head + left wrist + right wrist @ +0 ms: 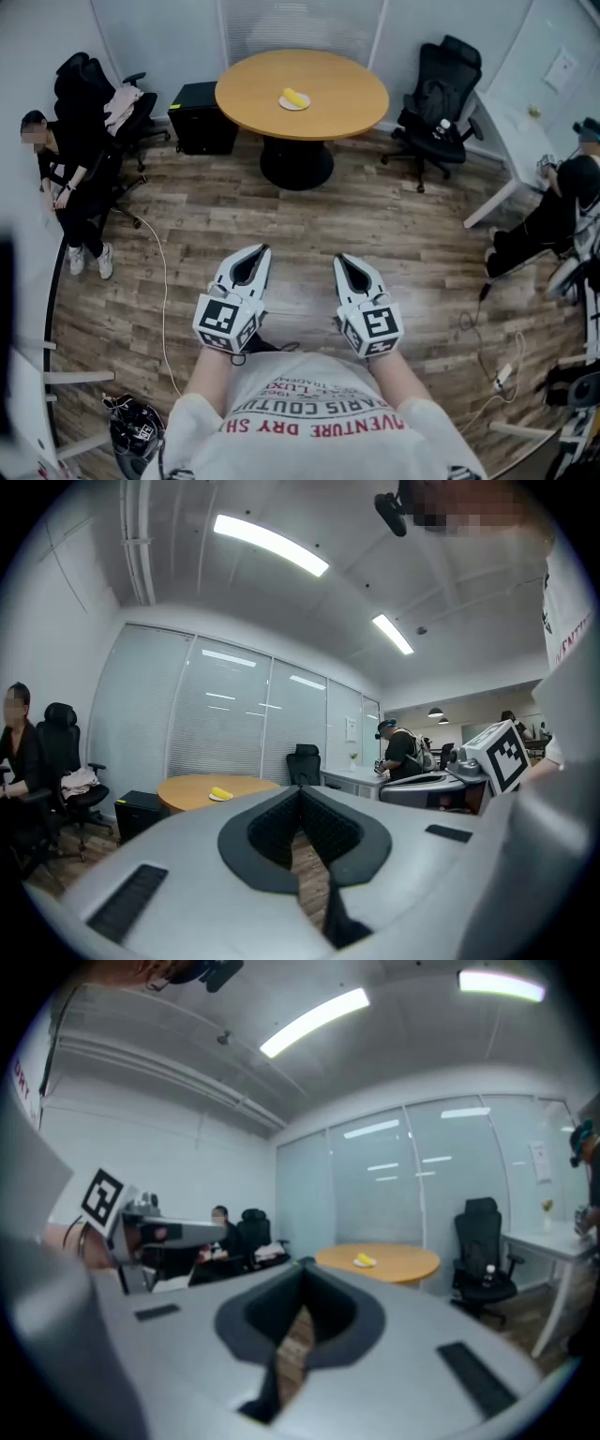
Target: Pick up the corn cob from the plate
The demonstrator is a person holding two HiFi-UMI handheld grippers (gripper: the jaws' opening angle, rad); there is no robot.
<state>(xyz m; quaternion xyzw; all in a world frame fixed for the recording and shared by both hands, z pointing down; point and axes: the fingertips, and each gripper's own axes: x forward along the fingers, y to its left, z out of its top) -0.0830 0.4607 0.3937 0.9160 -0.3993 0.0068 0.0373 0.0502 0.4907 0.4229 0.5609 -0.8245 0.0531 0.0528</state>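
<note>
Well short of the table [347, 94] edge, my left gripper [257, 253] and right gripper [346, 262] sit pressed together; floor [300, 225] between seems open.

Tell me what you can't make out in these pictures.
Corn: too small and far in every view; surface detail unreadable.
Plate: head view, partly covered by the corn.
Table base: left gripper view, hidden behind the left gripper.
Person at right: cut off by head view's edge.
</note>
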